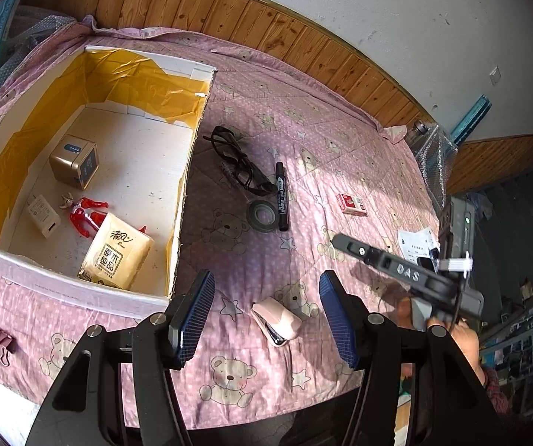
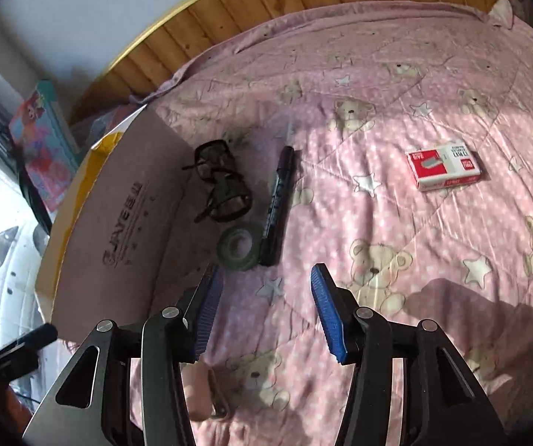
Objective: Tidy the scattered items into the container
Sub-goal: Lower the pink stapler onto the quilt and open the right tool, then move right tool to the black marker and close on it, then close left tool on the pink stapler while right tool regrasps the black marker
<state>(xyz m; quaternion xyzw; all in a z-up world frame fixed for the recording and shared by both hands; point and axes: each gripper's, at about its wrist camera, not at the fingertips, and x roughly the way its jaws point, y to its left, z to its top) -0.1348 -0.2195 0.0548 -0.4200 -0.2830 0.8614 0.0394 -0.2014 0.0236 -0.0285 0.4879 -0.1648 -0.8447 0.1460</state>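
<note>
Left wrist: stapler (image 1: 276,321) between open gripper (image 1: 266,316) fingers

The box (image 1: 192,141) sits at the bed's (image 1: 341,141) left side, holding a tissue pack (image 1: 118,251), a toy figure (image 1: 86,213), a charger (image 1: 43,215) and a small cube (image 1: 74,161). Just right of its wall lie glasses (image 1: 240,171), a tape roll (image 1: 262,215) and a marker (image 1: 282,195); a staple box (image 1: 352,203) lies further right. A stapler (image 1: 275,319) lies near the front edge, a binder clip (image 1: 2,342) at the front left corner.

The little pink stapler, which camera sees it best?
The left wrist view. The pink stapler lies whole on the blanket between the open left gripper. The right wrist view shows only part of it, blurred behind a finger.
</note>
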